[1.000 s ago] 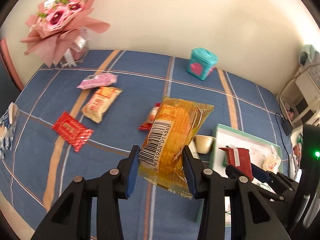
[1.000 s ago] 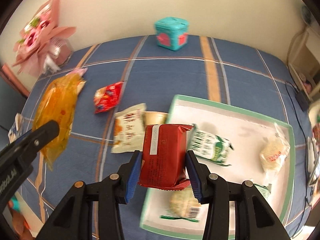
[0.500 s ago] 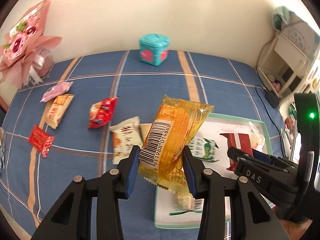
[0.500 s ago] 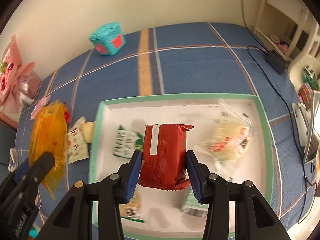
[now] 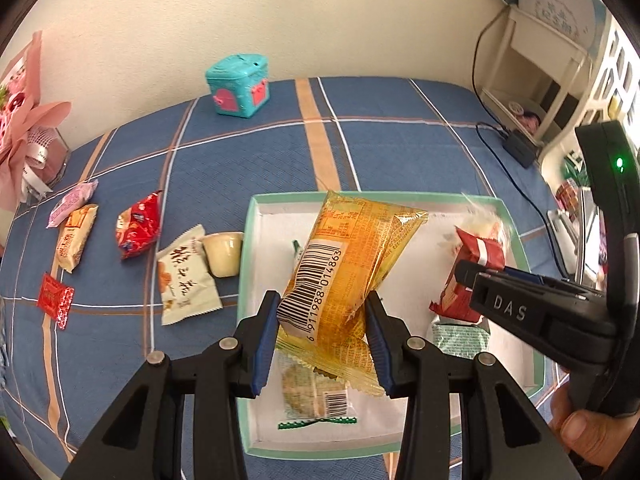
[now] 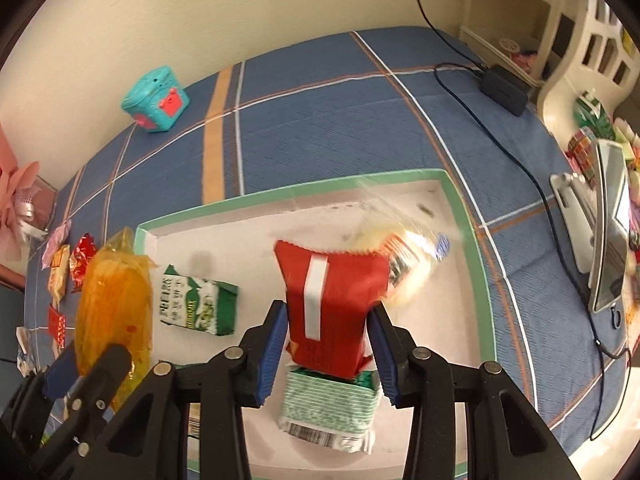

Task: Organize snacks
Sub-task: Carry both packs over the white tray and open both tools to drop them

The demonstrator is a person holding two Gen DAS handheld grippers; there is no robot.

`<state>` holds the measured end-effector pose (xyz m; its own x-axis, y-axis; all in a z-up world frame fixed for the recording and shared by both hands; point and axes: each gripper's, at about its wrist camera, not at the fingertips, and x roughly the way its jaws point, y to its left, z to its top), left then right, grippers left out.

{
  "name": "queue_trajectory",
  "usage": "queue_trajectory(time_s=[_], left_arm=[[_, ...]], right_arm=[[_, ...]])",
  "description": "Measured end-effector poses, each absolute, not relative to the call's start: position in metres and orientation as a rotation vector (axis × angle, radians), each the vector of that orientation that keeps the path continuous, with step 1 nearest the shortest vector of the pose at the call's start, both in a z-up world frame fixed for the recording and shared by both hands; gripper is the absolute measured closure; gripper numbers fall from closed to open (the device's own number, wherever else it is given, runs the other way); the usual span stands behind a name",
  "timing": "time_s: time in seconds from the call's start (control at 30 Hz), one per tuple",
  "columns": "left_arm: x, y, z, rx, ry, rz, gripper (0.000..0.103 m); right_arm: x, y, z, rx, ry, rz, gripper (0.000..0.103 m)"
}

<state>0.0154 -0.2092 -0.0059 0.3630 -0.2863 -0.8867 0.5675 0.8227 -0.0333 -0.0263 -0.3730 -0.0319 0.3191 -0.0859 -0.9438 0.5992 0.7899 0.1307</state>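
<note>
- Snacks go into the tray (image 5: 249, 280), a shallow white one with a green rim on a blue plaid cloth (image 5: 380, 148); both claws are over it now, each with a packet.
- Left claw (image 5: 322, 344): clamped tight on the orange packet (image 5: 352, 264), barcode side up, packet sticking forward past the tips and hanging above the tray's near-left part.
- Right claw (image 6: 328, 352): gripping the red packet (image 6: 334, 300), jaws tightening on it at this moment; packet blurred, so moving. Right below the tips lies a green striped packet (image 6: 330, 408); ahead of them a clear bag with a pale bun (image 6: 412, 264).
- Doing it well, my read: lower each claw until the packet nearly rests on the tray floor, then let go; drop the orange one into bare white space left of the claw, not onto the round biscuit pack (image 5: 312, 392) under it. Keep the claws apart so they don't bump.
- Count in tray, lying: four – biscuit pack, green-and-white packet (image 6: 196, 300), green striped packet, bun bag. Held above: two.
- Count outside the tray, left of the left claw: six – cream packet (image 5: 186, 276), small cup (image 5: 224, 254), red foil packet (image 5: 138, 226), tan packet (image 5: 76, 236), pink packet (image 5: 72, 204), small red square (image 5: 54, 294).
- Also one teal box (image 5: 238, 84) far ahead.
</note>
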Motion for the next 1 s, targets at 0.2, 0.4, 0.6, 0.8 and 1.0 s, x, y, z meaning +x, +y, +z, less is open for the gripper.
queue_trajectory(time_s=[0.2,0.4,0.6,0.8,1.0], left_arm=[[0.009,-0.219,-0.017,0.341,1.092,-0.569,0.06],[0.008,-0.224,-0.033,0.362,1.131,-0.57,0.06],[0.007,-0.225,-0.04,0.368,1.157,-0.57,0.058],[0.008,-0.225,-0.039,0.364,1.168,-0.569,0.054],[0.007,-0.223,-0.025,0.35,1.143,-0.584,0.048]], right_arm=[[-0.029,-0.378,-0.033,0.518,1.17,-0.486,0.06],[-0.026,-0.375,-0.038,0.509,1.196,-0.485,0.059],[-0.027,-0.374,-0.04,0.509,1.207,-0.494,0.059],[-0.024,-0.371,-0.034,0.492,1.203,-0.505,0.057],[-0.027,-0.37,-0.021,0.486,1.172,-0.515,0.049]])
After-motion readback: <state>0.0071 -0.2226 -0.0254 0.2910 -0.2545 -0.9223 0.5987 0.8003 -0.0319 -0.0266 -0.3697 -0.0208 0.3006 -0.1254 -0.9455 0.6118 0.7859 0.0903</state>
